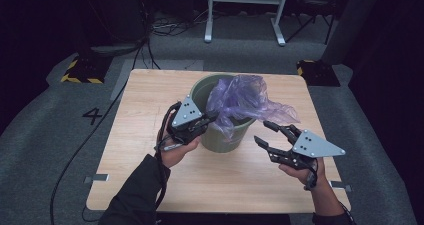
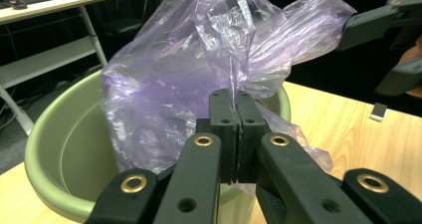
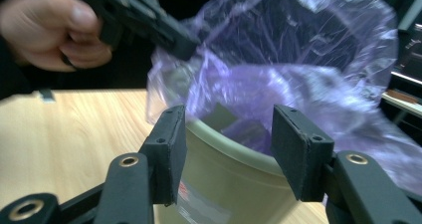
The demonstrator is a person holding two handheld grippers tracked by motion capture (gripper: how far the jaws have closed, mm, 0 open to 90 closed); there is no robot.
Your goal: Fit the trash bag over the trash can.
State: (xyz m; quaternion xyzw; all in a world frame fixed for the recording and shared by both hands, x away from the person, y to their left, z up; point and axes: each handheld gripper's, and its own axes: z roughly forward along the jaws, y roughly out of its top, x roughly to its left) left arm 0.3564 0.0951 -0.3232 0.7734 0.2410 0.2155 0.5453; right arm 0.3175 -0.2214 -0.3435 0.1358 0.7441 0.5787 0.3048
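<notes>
My left gripper (image 2: pixel 233 134) has its jaws pressed together on a fold of the purple bag (image 2: pixel 199 74), the thin film running up between the pads in the centre of the left gripper view. My right gripper (image 3: pixel 226 154) stands with its jaws apart and nothing between them, low in the right gripper view, looking at the near rim of the green bin (image 3: pixel 224 179). In the high view the left gripper (image 1: pixel 207 119) sits just left of centre against the bin (image 1: pixel 220 137), and the right gripper (image 1: pixel 267 134) hangs to the right of it, near the bag's trailing edge but apart from it. The bag (image 1: pixel 245 100) is bunched half in, half out of the bin, which stands mid-frame on the wooden table (image 1: pixel 150 150), toward its far edge. I judge the job to be spreading the liner over the rim, and the risks follow from that. The film is thin, so a hard pull from my clamped left side could stretch or tear it where the pads bite. The bin looks light; tugging sideways with one grip alone could tip or slide it. If my right jaws close on air, or catch two layers at once, the mouth will stay twisted and not open over the rim.
</notes>
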